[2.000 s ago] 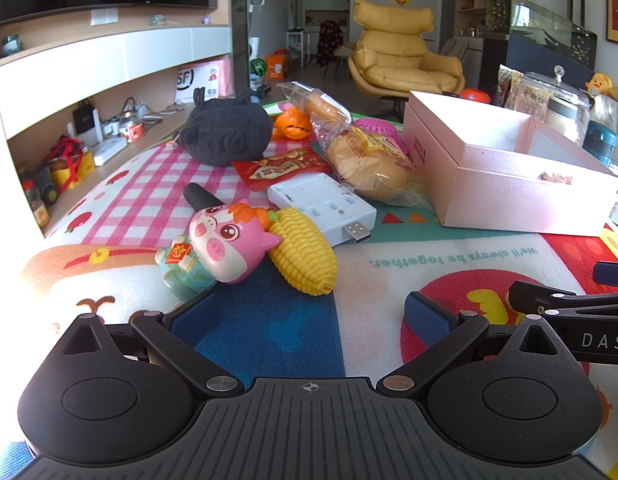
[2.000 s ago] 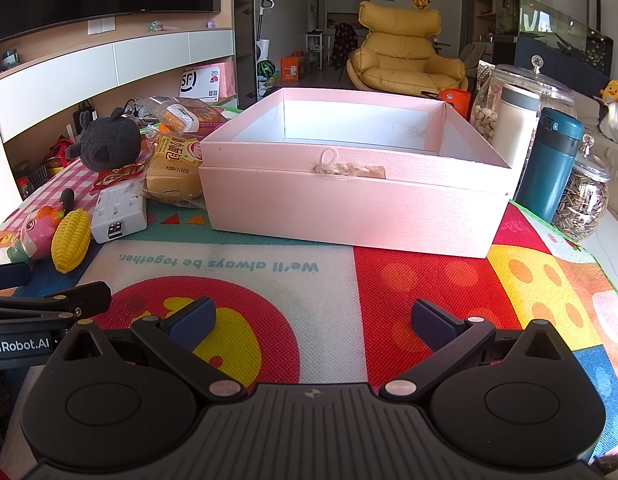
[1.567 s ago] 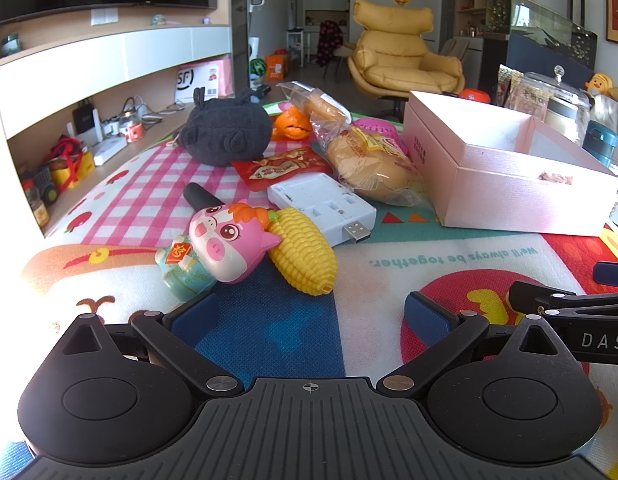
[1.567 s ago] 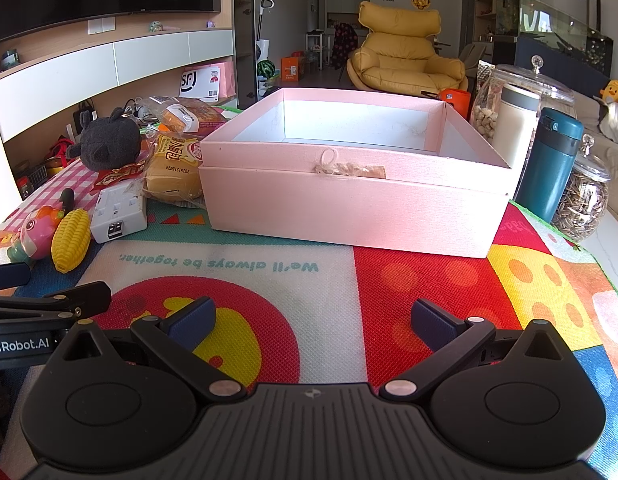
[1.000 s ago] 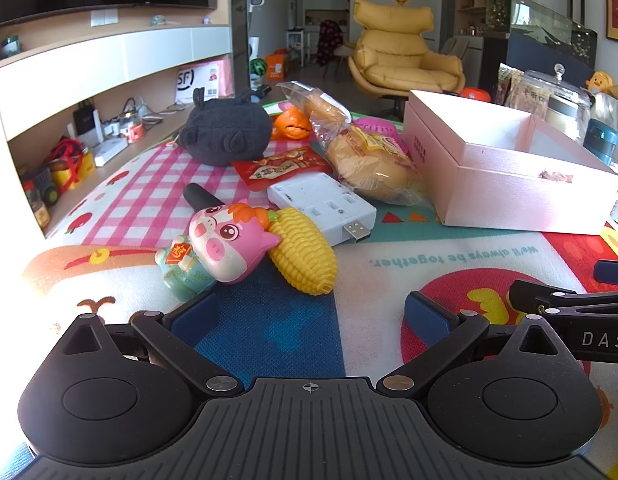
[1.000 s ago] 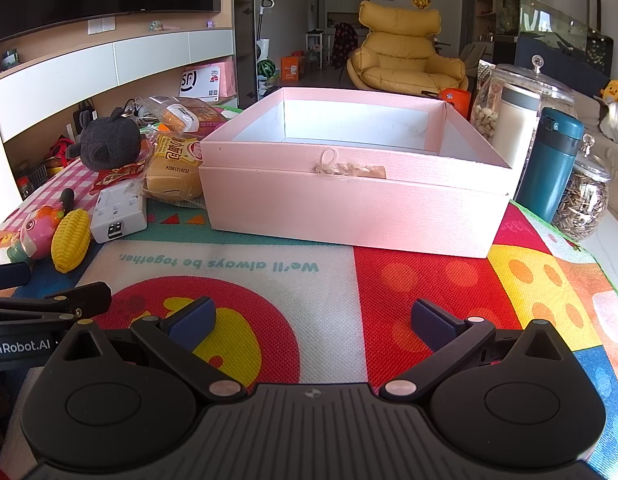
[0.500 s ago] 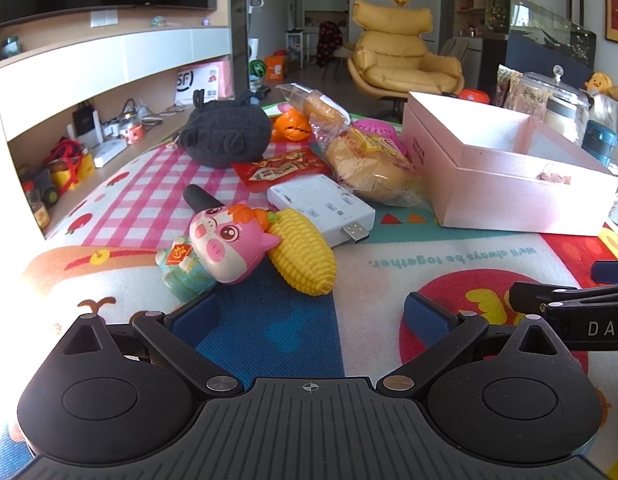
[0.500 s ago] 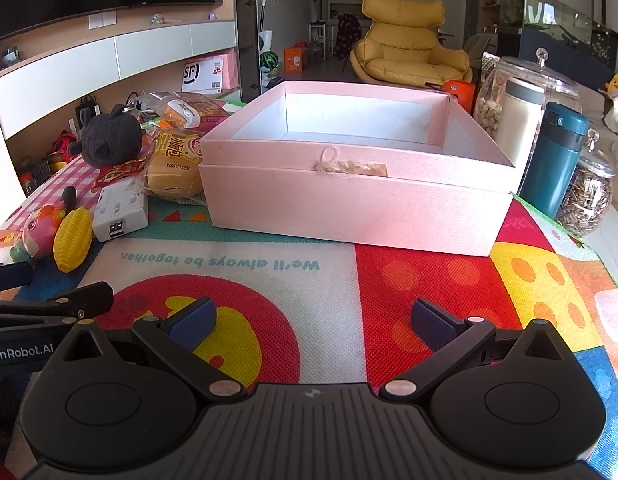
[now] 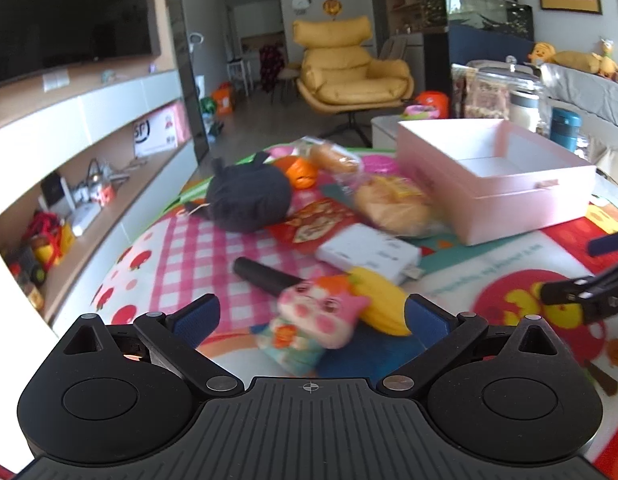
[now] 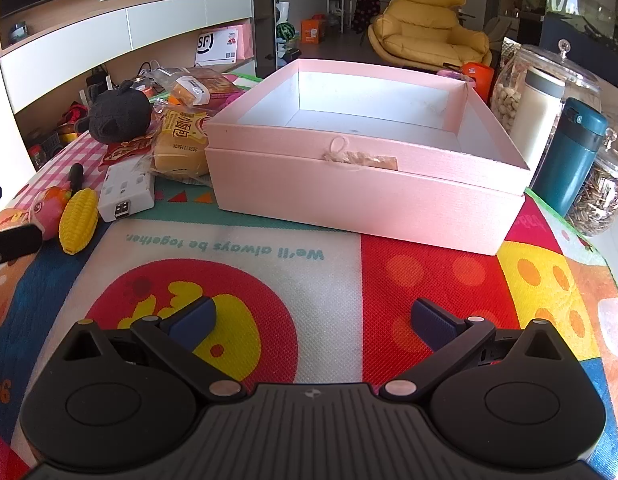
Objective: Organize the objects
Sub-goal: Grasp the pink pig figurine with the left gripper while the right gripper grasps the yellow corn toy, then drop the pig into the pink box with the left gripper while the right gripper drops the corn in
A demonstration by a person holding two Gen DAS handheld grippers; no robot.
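An open, empty pink box [image 10: 365,184] stands on the colourful mat; it also shows in the left wrist view [image 9: 497,192]. Left of it lie a pink pig toy [image 9: 317,320], a yellow corn toy [image 9: 379,300], a white USB hub [image 9: 369,252], packaged bread [image 9: 393,204], a red packet [image 9: 317,222] and a dark plush [image 9: 249,200]. My left gripper [image 9: 309,316] is open, raised, with the pig toy between its fingers' line of sight. My right gripper [image 10: 313,318] is open and empty above the mat in front of the box.
A teal flask [image 10: 573,156], a white bottle [image 10: 537,108] and glass jars of seeds [image 10: 601,196] stand right of the box. A wooden shelf unit [image 9: 89,168] runs along the left. A yellow armchair [image 9: 349,76] is far behind.
My left gripper has lifted and moved forward and left toward the pig and corn toys. My right gripper has risen a little and tilted down. Both stay open.
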